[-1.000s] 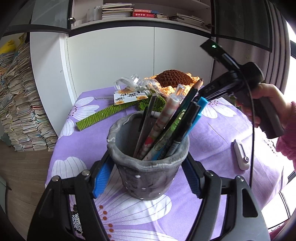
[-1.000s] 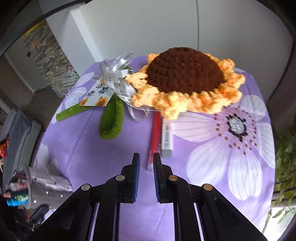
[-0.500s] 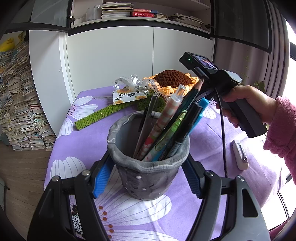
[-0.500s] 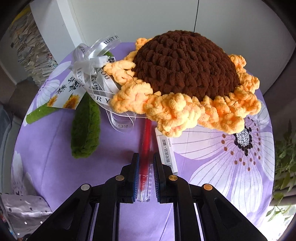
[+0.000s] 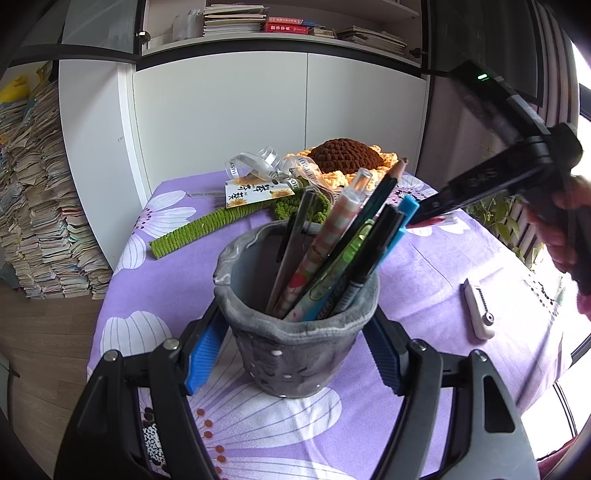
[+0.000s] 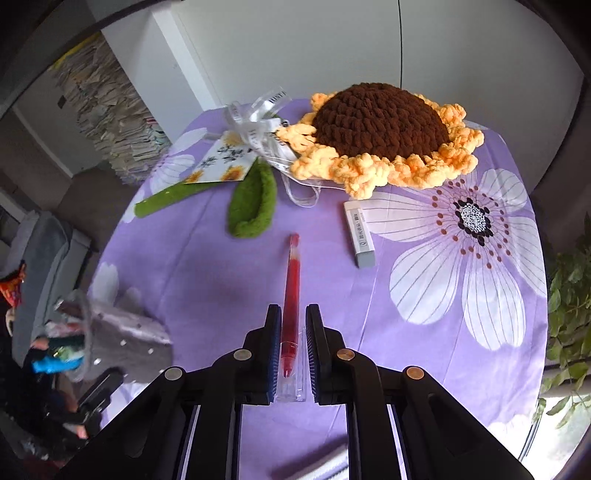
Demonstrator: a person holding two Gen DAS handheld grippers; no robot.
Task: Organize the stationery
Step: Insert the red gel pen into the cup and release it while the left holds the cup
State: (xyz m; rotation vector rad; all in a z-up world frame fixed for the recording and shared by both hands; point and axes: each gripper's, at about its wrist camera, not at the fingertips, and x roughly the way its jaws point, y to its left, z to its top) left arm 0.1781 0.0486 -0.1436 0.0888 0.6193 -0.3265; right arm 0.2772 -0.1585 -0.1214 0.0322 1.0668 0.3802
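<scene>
The right gripper (image 6: pixel 291 350), jaws clamped on the red pen (image 6: pixel 291 295), could jab the crowded pens (image 5: pixel 332 251) in the grey pen holder (image 5: pixel 295 332), which the left gripper (image 5: pixel 291 350) clamps.

We see a round table under a purple cloth printed with white flowers (image 5: pixel 424 266). Behind it stand flat white cabinet doors (image 5: pixel 258 110), and above those an open shelf of stacked books (image 5: pixel 295 26). Left of the table, tall leaning piles of paper (image 5: pixel 40 206) rise from brown wood flooring (image 5: pixel 48 332). Daylight enters from a window (image 5: pixel 581 92) right of the table, beside green leaves (image 6: pixel 569 295).
</scene>
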